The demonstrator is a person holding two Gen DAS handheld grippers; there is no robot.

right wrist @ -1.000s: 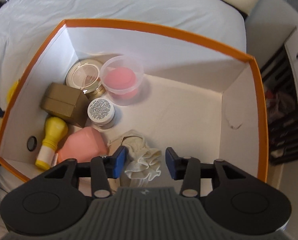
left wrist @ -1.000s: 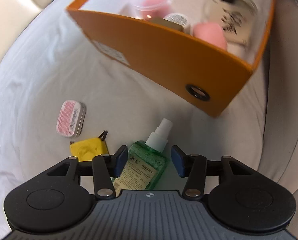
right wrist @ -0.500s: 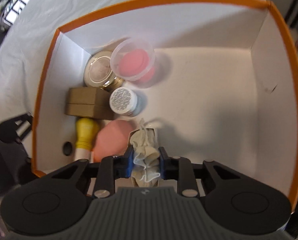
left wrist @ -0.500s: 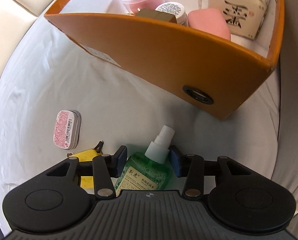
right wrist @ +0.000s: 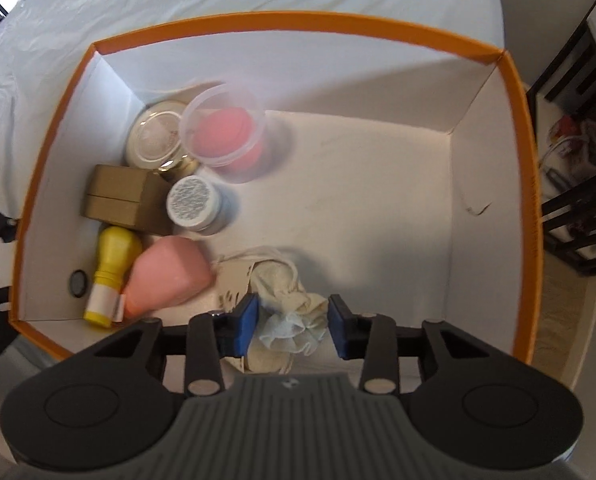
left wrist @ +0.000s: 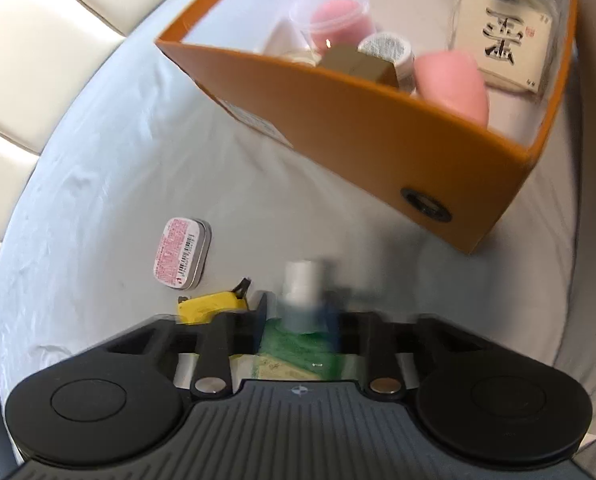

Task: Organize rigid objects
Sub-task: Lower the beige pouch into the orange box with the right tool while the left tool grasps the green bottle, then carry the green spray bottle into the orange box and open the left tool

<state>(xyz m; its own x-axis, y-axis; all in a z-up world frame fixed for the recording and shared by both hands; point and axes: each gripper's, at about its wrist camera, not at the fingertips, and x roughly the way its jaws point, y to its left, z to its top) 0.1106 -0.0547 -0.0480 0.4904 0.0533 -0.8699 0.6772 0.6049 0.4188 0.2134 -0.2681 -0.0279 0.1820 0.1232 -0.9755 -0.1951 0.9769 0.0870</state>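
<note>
- Left gripper (left wrist: pixel 298 316): jaws closed on the green spray bottle (left wrist: pixel 298 340), pads against its shoulders; white cap (left wrist: pixel 303 282) sticks out forward. This part is motion-blurred.
- Bottle is over the white sheet (left wrist: pixel 110 184), well short of the orange box (left wrist: pixel 377 140); I cannot tell whether it touches the sheet.
- On the sheet left of the bottle: pink-labelled tin (left wrist: pixel 181 253), and a yellow item (left wrist: pixel 212 306) just beside the left finger, partly hidden.
- Right gripper (right wrist: pixel 292 322): jaws apart, one on each side of the cloth pouch (right wrist: pixel 282 300), neither pad clearly touching it.
- Pouch lies on the box floor by the near wall.
- Box's left side holds: clear tub (right wrist: pixel 224 132) with pink contents, gold-lid jar (right wrist: pixel 156 138), brown carton (right wrist: pixel 122 196), white jar (right wrist: pixel 196 202), yellow bottle (right wrist: pixel 112 272), pink sponge (right wrist: pixel 168 278).
- Sponge touches the yellow bottle and sits just beside the pouch.
- The box's right half shows bare floor.
</note>
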